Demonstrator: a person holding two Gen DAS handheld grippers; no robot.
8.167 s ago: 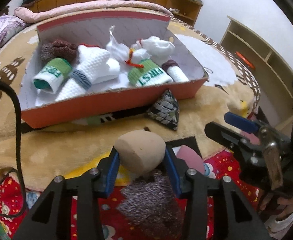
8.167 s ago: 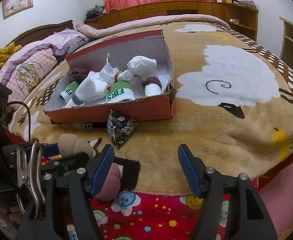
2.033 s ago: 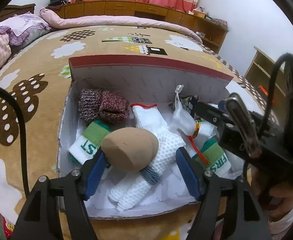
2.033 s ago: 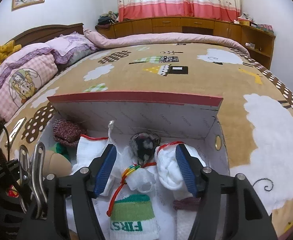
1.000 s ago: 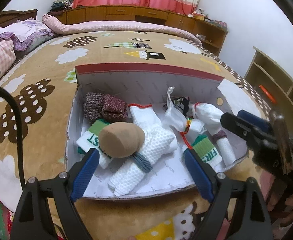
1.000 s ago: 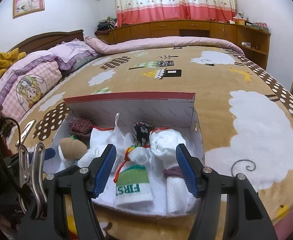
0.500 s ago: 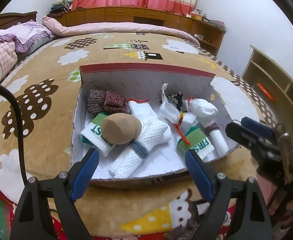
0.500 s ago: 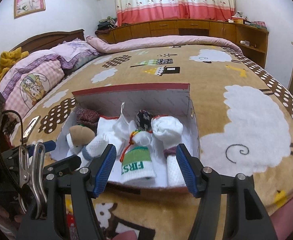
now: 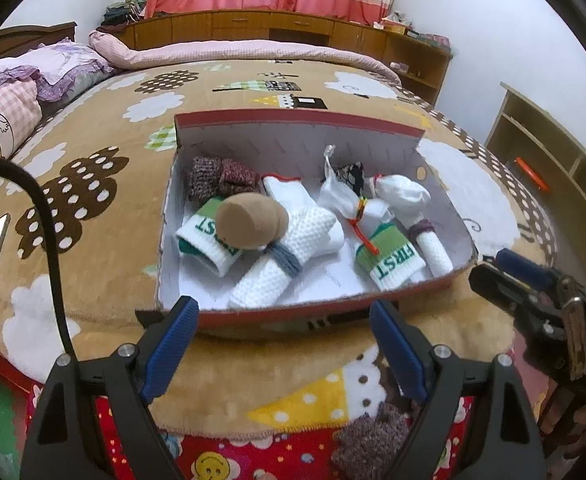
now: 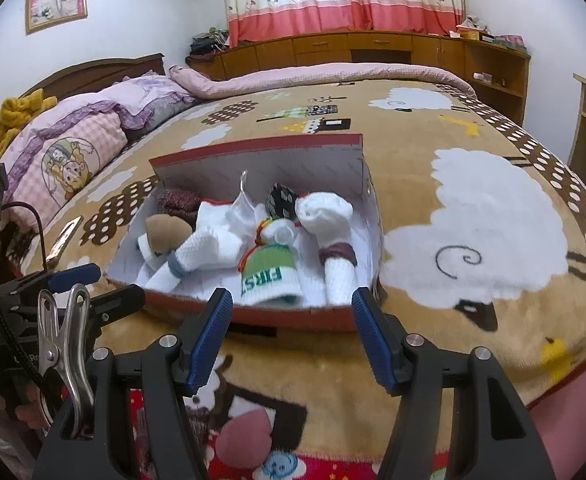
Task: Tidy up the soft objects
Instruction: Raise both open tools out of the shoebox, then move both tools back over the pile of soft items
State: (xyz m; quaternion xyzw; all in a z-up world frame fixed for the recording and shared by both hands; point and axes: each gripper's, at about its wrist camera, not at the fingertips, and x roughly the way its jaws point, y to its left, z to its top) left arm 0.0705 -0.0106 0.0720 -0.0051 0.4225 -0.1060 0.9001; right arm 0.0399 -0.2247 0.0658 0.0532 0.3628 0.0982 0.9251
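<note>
A red cardboard box (image 9: 305, 312) sits on a bed with a tan cartoon blanket (image 9: 105, 152), holding rolled socks, white bundles and a tan egg-shaped soft toy (image 9: 251, 220) resting on a white and green sock. The left gripper (image 9: 289, 344) stands wide and empty near the box's front wall; the right gripper (image 10: 293, 336) is partly spread, also empty. Loose items lie at the bed's edge: a pink soft piece (image 10: 245, 436) and a grey knitted piece (image 9: 373, 436). Judging by this, the next pick is there: lower a gripper straight over one piece, close gently around its middle.
</note>
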